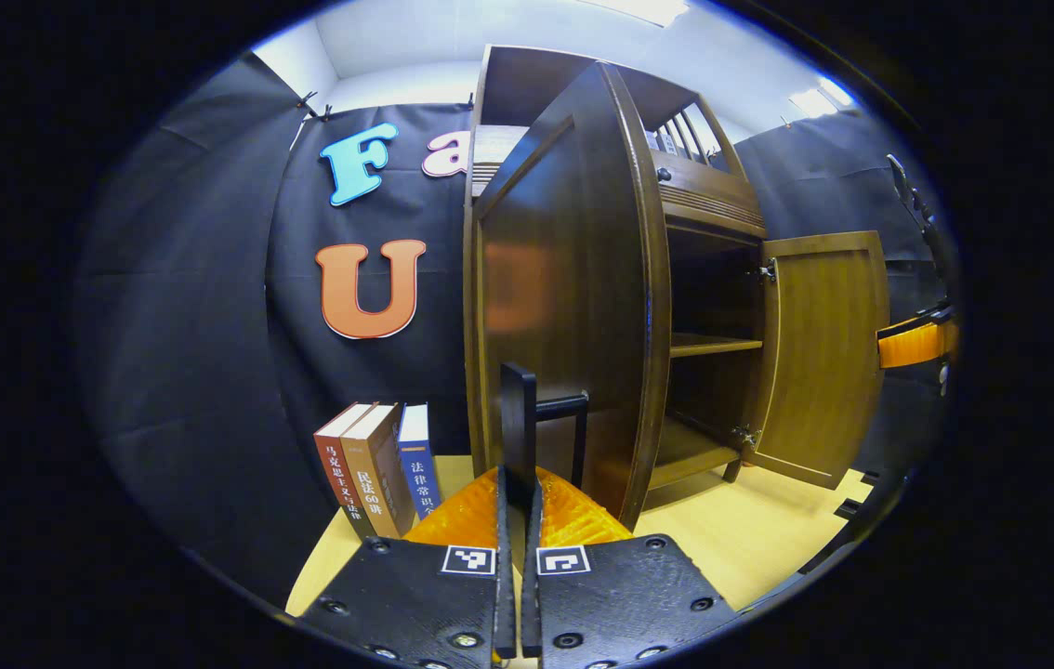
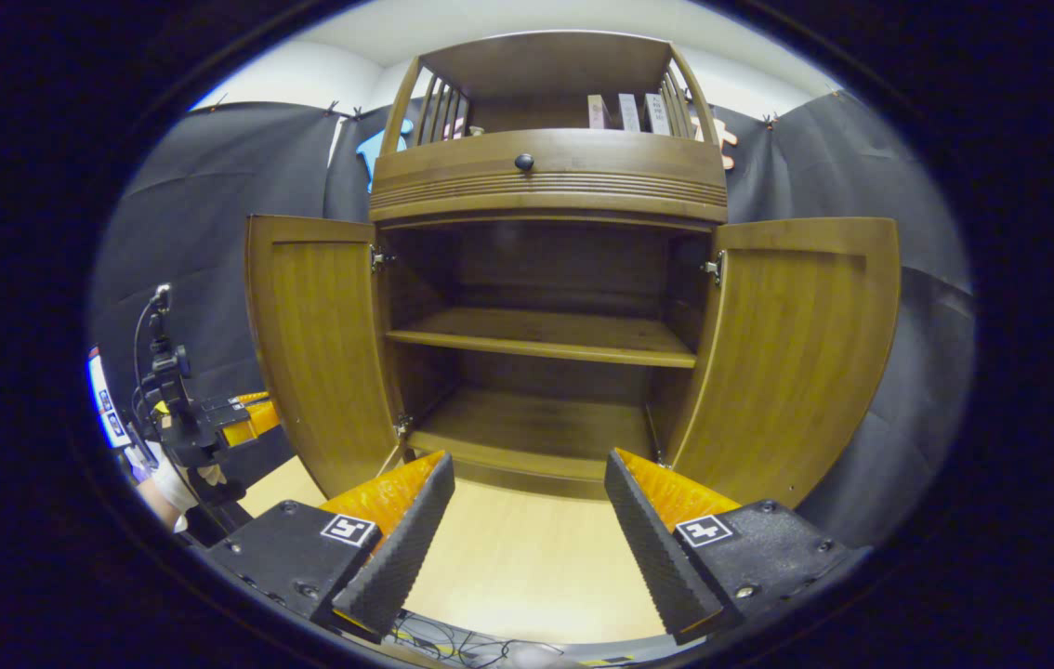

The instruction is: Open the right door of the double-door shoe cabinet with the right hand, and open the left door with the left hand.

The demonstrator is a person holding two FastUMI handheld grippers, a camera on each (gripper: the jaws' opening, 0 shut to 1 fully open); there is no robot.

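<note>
Left tongs (image 1: 518, 483) are pinching the left door (image 1: 573, 307) handle (image 1: 553, 409) at 12 o'clock; right tongs (image 2: 527, 520) are hanging open, right door (image 2: 792, 353) at 2 o'clock. We're finishing: release next.

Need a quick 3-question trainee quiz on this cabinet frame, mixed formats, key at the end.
1. True or false: both the left door and the right door of the shoe cabinet stand open.
2. Multiple choice: the left gripper is A) wide open, B) shut on the left door's black handle, C) holding a book.
3. Fill in: the right gripper is ____, its fingers holding nothing.

Key: 1 true; 2 B; 3 open. The books stand untouched on the table beside the cabinet.
</note>
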